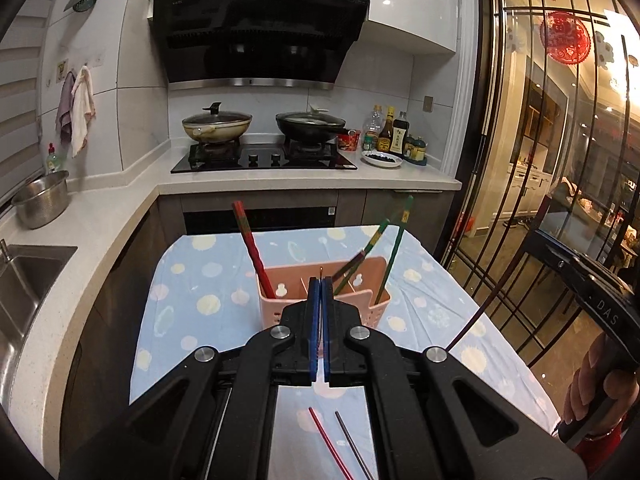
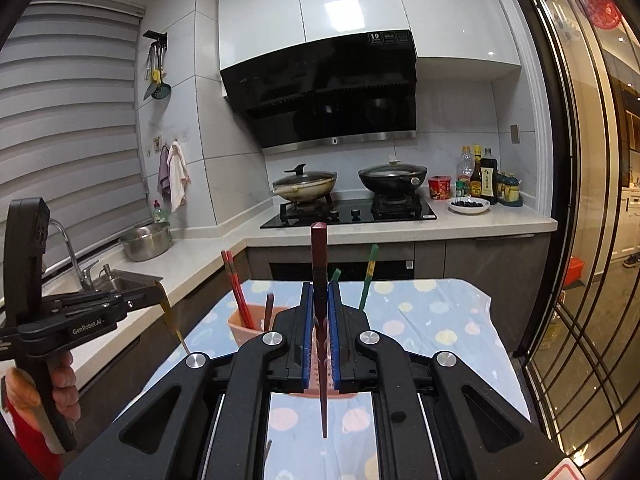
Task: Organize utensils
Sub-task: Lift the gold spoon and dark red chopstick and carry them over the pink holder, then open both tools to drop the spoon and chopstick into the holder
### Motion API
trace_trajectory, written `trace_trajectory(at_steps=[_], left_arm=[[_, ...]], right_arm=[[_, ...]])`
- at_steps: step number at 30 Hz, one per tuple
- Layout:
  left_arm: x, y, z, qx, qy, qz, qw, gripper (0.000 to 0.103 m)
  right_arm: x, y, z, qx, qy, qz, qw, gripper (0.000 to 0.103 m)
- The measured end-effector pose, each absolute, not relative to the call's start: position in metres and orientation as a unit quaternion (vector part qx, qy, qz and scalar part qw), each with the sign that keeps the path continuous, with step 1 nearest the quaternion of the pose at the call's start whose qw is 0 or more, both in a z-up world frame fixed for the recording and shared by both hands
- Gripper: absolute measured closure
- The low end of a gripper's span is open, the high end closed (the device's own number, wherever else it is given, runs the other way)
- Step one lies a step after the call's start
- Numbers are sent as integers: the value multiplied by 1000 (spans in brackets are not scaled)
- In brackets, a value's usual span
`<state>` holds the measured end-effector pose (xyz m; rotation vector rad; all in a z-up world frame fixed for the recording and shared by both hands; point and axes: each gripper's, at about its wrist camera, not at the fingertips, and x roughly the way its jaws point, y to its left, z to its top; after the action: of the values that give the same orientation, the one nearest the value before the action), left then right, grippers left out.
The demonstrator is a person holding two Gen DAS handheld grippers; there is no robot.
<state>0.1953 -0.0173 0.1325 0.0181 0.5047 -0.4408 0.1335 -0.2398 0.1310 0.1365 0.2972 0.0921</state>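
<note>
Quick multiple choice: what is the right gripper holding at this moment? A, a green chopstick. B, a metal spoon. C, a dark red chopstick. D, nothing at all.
C: in the right wrist view the right gripper is shut on a dark red chopstick that sticks up between its blue pads, while the green chopsticks stand behind in the pink holder.

Matt pink plastic holder (image 1: 320,300) on soft printed cloth (image 1: 208,280).

A home kitchen: a gas hob (image 1: 264,158) with two lidded pans under a black hood (image 1: 256,28), a sink (image 1: 24,276), sauce bottles (image 1: 390,130) and hanging ladles (image 2: 157,76).
</note>
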Motion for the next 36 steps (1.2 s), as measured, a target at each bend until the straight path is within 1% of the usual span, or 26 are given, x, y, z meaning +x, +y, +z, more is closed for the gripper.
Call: trace_trajectory(at_steps=[7,14,18,21,25,29,30,31,32,34,35,36], left_arm=[[236,-26,153,5,233,-204,951,102],[280,-37,144,11,254,-193,948,102],[297,-40,131,6,273,-196,942,102],[308,-43,118,8,287,-194,938,102],[317,-43,103,8,305,-191,933,102],[320,-39,97,3,314,-186,931,102],[321,-37,97,1,315,-185,931,102],[319,-36,97,-1,315,-183,931,102],[318,-34,98,-3,315,-181,932,100],[316,-32,99,-7,316,-178,932,91],[315,-30,100,-7,315,-174,933,79],[313,-29,101,-8,313,-169,935,74]], right_arm=[[182,-245,171,86,120,50,988,96],[233,-236,181,98,116,54,987,96],[259,-225,169,98,135,61,984,96],[272,-215,150,90,157,65,981,96],[282,-208,128,75,184,62,978,96],[285,-204,119,61,197,53,977,96],[284,-205,118,59,195,50,978,95],[282,-205,118,58,191,45,979,91],[281,-205,119,56,189,41,980,90],[276,-206,121,54,182,37,981,86],[273,-207,122,55,180,35,982,84],[269,-208,123,55,177,34,982,80]])
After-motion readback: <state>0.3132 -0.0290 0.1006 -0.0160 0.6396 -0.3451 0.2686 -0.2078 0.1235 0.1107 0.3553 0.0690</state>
